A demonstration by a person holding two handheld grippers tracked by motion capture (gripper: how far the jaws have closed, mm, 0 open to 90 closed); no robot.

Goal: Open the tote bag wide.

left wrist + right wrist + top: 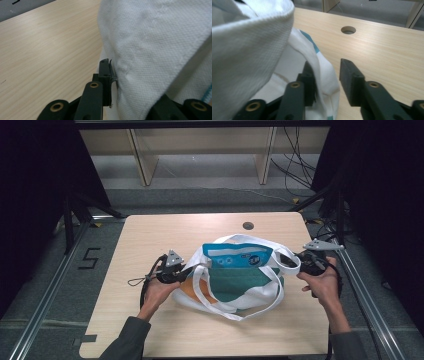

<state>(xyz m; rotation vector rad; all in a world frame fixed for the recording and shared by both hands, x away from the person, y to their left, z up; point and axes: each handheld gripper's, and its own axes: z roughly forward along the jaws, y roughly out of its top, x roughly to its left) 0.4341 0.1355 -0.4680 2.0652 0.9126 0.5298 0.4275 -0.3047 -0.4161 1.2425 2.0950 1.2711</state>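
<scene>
bag [240, 275] rests on worktop [150, 235], set down. left hand-held gripper [192, 268] barely parted, fabric between jaws; right hand-held gripper [328, 75] apart, cloth loose. remaining, by judgement: release and withdraw.

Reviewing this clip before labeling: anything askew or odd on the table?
Nothing damaged or spilled. The tote bag lies crumpled, its white straps splayed loose toward the table's front edge. Each hand-held gripper, left and right, sits at a bag side.
</scene>
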